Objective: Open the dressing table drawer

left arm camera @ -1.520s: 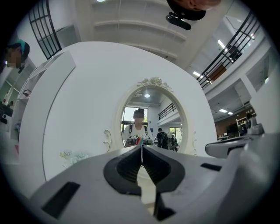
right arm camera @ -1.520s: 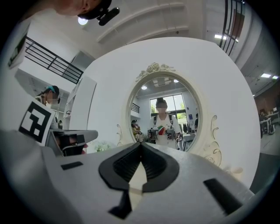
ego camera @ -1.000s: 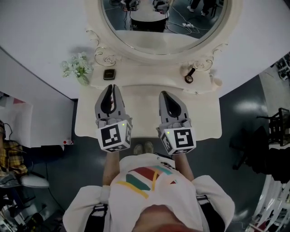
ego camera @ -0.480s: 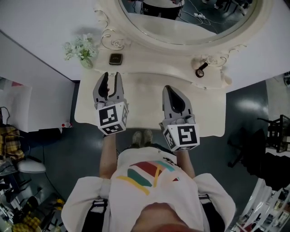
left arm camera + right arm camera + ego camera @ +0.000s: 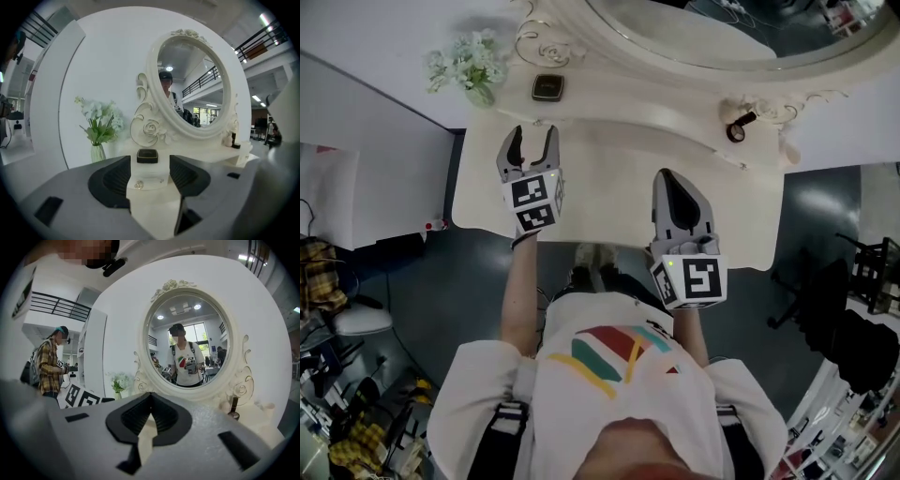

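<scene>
Leftward and forward, the left gripper (image 5: 532, 139) has run out ahead of its partner since a second ago, and its jaws, which were nearly together then, now stand spread with nothing clasped in them. It hangs over the left part of the cream table (image 5: 609, 187), tips pointing at the raised back shelf. The left gripper view shows the small drawer (image 5: 149, 180) straight ahead in the gap between the jaws, its round knob (image 5: 138, 185) a little left of centre; whether the tips touch the drawer front cannot be told. A dark box (image 5: 547, 87) sits on the shelf just above that drawer, and a vase of flowers (image 5: 467, 66) stands near the table's left back corner, close to the white wall. The right gripper (image 5: 671, 178) has kept to the right middle of the table, well apart from the left one, jaws pressed together and empty; its marker cube reaches past the wavy front edge over the dark floor. Bare table top lies between and ahead of both grippers. At the back rises the oval mirror (image 5: 741, 28), and a small dark item (image 5: 737, 129) rests on the shelf's right end.
</scene>
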